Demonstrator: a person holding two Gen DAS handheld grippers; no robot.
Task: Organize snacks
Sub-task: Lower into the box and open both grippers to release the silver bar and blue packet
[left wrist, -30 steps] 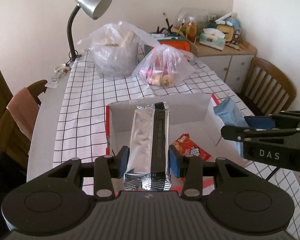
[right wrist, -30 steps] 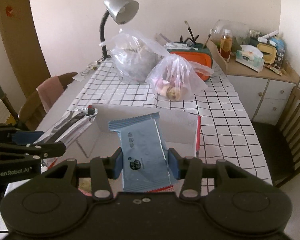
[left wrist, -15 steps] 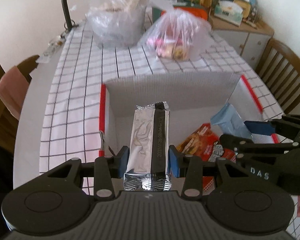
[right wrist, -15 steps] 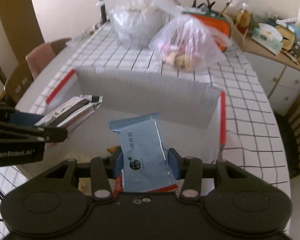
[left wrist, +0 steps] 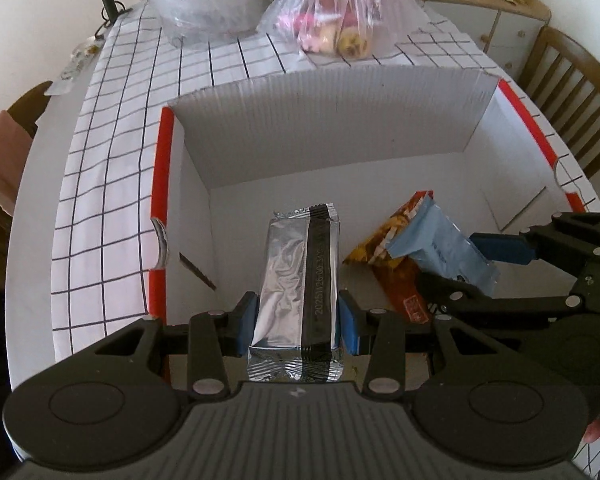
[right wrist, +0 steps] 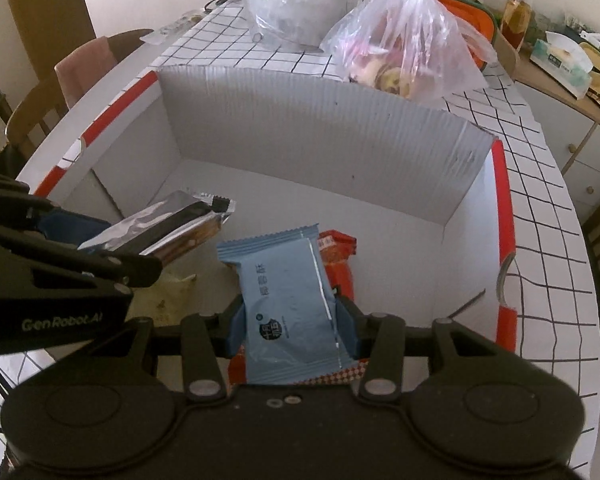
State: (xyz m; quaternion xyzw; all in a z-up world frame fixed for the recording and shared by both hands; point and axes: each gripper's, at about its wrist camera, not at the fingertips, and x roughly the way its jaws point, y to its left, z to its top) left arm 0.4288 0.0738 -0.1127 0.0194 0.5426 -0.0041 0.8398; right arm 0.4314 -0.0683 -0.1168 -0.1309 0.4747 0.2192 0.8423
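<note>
Over the open white box (left wrist: 380, 120), two grippers each held one snack: the left gripper (left wrist: 298, 318) pinched a silver packet (left wrist: 296, 276) between its fingers, and the right gripper (right wrist: 290, 322) pinched a blue packet (right wrist: 288, 296). One orange packet (left wrist: 400, 276) lay on the box floor. Two plastic bags (right wrist: 404, 48) sat behind on the checked tabletop (left wrist: 112, 168).

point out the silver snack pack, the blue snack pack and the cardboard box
silver snack pack (left wrist: 288, 280), left wrist view, middle of its foil face
blue snack pack (right wrist: 288, 304), right wrist view, middle of its wrapper
cardboard box (left wrist: 332, 120), left wrist view, inside of its far wall
</note>
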